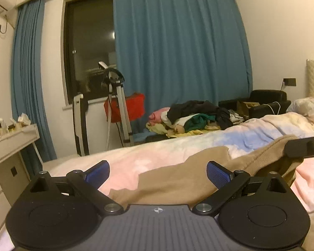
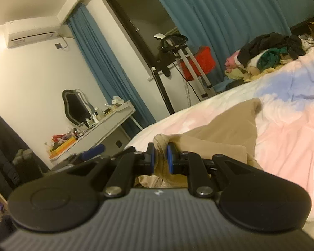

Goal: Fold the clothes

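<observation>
At the bottom centre of the right wrist view, the right gripper [image 2: 160, 160] is seen clamped narrow on a ribbed edge of the tan garment [image 2: 219, 129], which is spread over the pastel bedspread [image 2: 293, 125]. In the left wrist view the left gripper [image 1: 158, 172] is held wide above the same cloth, nothing pinched. With only one edge held, the fabric may be dragged askew or bunched if lifted, and the fold spoiled. Farther off, at the upper right, a heap of unfolded clothes [image 2: 268, 52] is left waiting.
</observation>
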`<state>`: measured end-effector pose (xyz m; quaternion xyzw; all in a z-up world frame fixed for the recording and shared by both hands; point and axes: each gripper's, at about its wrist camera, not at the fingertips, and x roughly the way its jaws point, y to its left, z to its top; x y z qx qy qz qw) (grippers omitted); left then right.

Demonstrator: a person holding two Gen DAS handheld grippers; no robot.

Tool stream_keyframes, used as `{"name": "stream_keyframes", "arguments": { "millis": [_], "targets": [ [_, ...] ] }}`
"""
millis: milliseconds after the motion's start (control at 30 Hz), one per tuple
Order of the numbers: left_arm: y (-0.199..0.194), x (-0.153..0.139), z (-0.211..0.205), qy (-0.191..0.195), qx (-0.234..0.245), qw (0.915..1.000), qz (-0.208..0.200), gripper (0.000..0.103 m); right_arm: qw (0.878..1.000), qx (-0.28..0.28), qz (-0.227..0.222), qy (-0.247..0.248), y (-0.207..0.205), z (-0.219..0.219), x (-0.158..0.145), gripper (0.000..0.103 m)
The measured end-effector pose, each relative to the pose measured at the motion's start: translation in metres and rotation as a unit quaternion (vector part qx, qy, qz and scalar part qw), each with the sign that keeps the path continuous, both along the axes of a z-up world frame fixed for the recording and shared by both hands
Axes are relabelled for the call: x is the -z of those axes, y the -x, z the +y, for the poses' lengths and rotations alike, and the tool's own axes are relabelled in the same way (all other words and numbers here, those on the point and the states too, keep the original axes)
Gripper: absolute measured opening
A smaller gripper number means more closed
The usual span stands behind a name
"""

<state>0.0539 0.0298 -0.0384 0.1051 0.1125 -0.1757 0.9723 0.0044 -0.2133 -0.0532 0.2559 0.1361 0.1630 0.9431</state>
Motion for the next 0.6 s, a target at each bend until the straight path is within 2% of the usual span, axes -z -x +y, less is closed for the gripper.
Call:
{"name": "stream_keyframes", "arguments": {
  "millis": [133,200,233,400,500,600],
  "targets": [
    [0.007,0.006,-0.012,-0.03,0.065,0.9974,-0.011,0.1,1.0,0.003,-0.011,0.005,0.003,0.003,-0.003,0.015],
    [0.015,0.01,-0.023,-0.046,0.081,0.9955,-0.016,0.1,1.0,0.001,-0.01,0.001,0.004,0.003,-0.003,0.015],
    [0.014,0.013,-0.029,-0.05,0.075,0.9958,-0.019,0.1,1.0,0.0,-0.011,0.001,0.004,0.003,-0.004,0.015],
    [0.003,0.017,-0.028,-0.003,0.048,0.9988,-0.007,0.1,1.0,-0.005,-0.017,0.016,0.005,0.007,-0.006,0.015],
    [-0.004,0.021,-0.029,-0.011,0.04,0.9991,0.004,0.1,1.0,-0.012,-0.018,0.007,0.006,0.009,-0.005,0.015],
    [-0.012,0.026,-0.029,-0.024,0.026,0.9991,0.023,0.1,0.999,-0.011,-0.037,0.026,0.01,0.014,-0.009,0.015]
  ]
}}
